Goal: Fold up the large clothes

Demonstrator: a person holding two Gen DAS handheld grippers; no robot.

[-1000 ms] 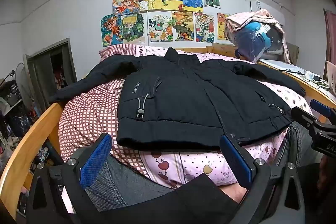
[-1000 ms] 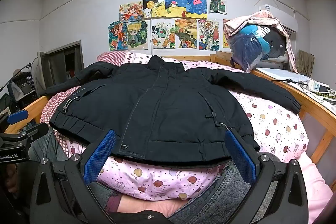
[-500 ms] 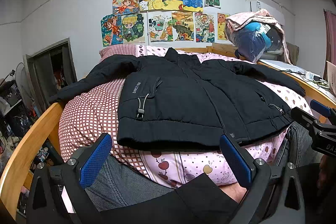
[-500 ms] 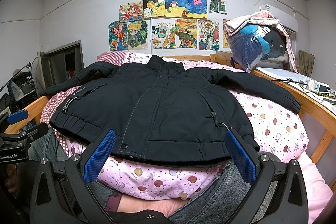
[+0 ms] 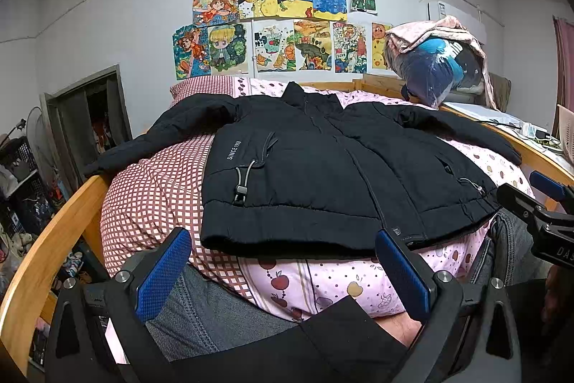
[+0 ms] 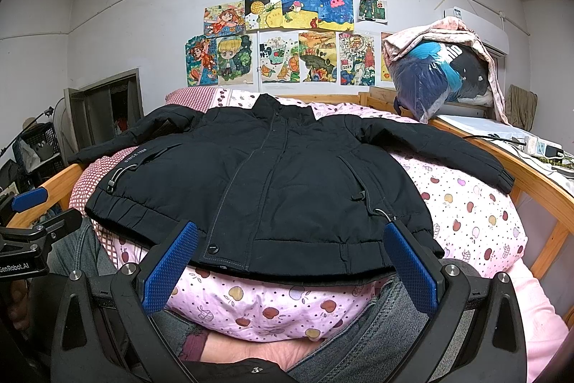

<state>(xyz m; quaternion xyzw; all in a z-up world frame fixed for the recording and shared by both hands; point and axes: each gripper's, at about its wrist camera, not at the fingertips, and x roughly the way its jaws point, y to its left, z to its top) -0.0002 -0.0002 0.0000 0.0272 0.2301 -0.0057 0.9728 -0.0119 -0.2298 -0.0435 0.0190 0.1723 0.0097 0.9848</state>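
A black padded jacket (image 5: 315, 174) lies flat and front-up on the bed, collar toward the far wall and both sleeves spread out; it also shows in the right wrist view (image 6: 280, 189). My left gripper (image 5: 283, 271) is open and empty, held just short of the jacket's hem near its left half. My right gripper (image 6: 290, 268) is open and empty, just short of the hem near its right half. Each gripper shows at the edge of the other's view.
The bed has a pink fruit-print quilt (image 6: 473, 214), a red checked cover (image 5: 150, 200) and a wooden rail (image 5: 43, 239) (image 6: 545, 189). A bagged bundle of bedding (image 6: 441, 70) sits at the far right. A person's knees in jeans (image 5: 215, 311) are below the grippers.
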